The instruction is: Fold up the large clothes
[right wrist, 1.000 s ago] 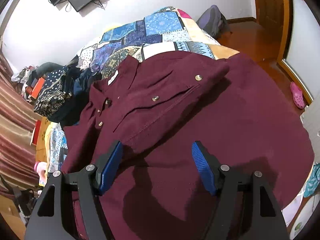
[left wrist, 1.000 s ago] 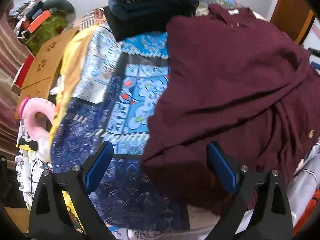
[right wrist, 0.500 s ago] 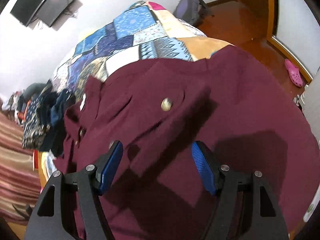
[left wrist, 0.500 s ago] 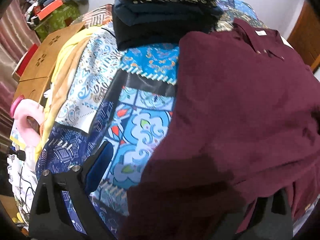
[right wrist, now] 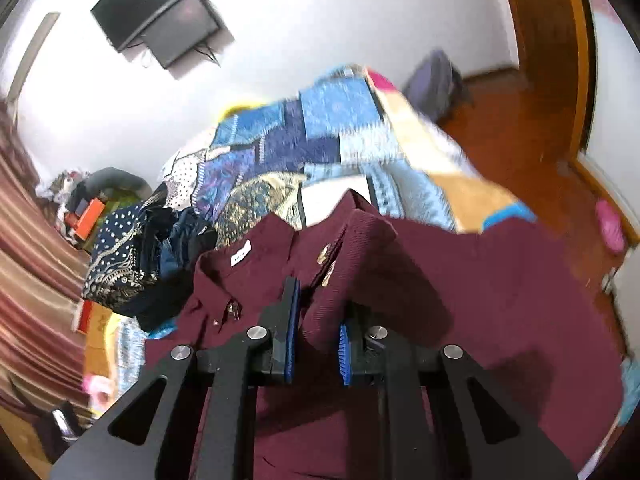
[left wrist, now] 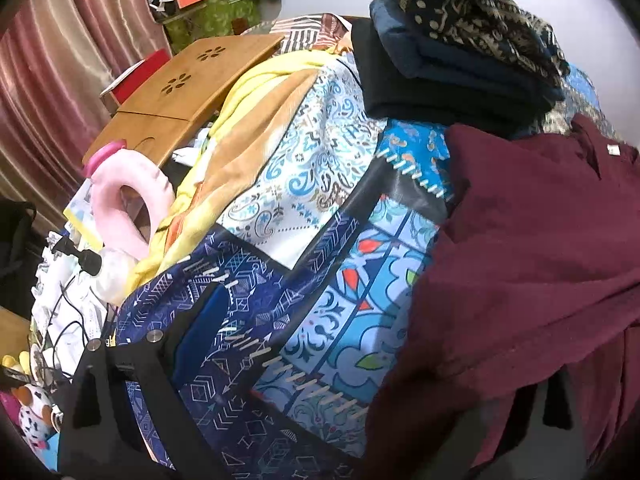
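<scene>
I see the patchwork bedspread (left wrist: 320, 208) covering the bed, and the maroon shirt (left wrist: 532, 264) lies spread on it, collar toward the folded clothes stack (left wrist: 460, 52). My right claw (right wrist: 316, 320) is nearly closed, pinching a raised fold of the shirt's front near its buttons. My left claw (left wrist: 360, 360) has one finger showing; shirt fabric hides the other, so I cannot tell its opening.
</scene>
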### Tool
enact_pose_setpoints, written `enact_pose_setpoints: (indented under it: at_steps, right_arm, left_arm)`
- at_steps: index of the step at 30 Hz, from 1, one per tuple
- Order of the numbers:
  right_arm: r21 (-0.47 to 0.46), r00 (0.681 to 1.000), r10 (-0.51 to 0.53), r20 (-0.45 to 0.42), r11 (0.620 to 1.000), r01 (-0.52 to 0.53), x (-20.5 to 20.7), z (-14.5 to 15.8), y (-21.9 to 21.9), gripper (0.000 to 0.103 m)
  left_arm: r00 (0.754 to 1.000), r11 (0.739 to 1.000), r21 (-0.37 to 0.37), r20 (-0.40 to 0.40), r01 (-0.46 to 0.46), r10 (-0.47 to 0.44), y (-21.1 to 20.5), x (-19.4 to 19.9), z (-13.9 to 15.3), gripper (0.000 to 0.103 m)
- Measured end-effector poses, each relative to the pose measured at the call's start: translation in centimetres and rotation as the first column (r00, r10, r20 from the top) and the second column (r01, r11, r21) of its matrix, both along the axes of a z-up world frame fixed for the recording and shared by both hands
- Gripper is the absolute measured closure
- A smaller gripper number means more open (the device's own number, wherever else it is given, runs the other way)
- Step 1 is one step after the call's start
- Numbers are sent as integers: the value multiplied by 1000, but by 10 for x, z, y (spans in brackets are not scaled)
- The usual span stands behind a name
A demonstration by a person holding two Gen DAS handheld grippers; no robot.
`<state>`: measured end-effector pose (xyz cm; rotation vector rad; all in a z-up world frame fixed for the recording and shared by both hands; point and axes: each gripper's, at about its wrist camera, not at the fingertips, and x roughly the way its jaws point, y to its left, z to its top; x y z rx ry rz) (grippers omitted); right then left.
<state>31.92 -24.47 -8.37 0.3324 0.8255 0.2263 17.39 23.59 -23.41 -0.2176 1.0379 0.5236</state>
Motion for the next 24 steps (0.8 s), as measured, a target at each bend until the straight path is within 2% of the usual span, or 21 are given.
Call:
enact_pose_setpoints:
  at_steps: [3,6,11,13,18,24]
  right_arm:
    - [-88,999,-23,32,996,26,-18,-2,-2,88]
    - [-137,998,-56,-30,989,51,-21,-27,-15,88]
    - [-60,978,-82,-193,996,72,-30,-73,-50,87]
    - [-45,977,-86,-194,996,79,-38,-76,-53,84]
    - [-105,981,-95,-170,991,78,-53,-61,-55,67]
    - [-64,983,-110,-149,993,101,-64,-46,-70,63]
  left_arm:
    - [999,999,15,-33,36,-35,-6,0,-6,7]
    - [996,998,-8,-67,56,-57,-9,-2,-16,7]
    - [993,996,-46,-88,75,-79,-11,-10,-20,7]
    - [990,993,-67,-92,98,-104,-15,-13,-17,7]
    - [981,981,-45,-51,187,-190,-36,-25,14,7]
    - [955,957,19,72,288,-289,-73,-29,72,7]
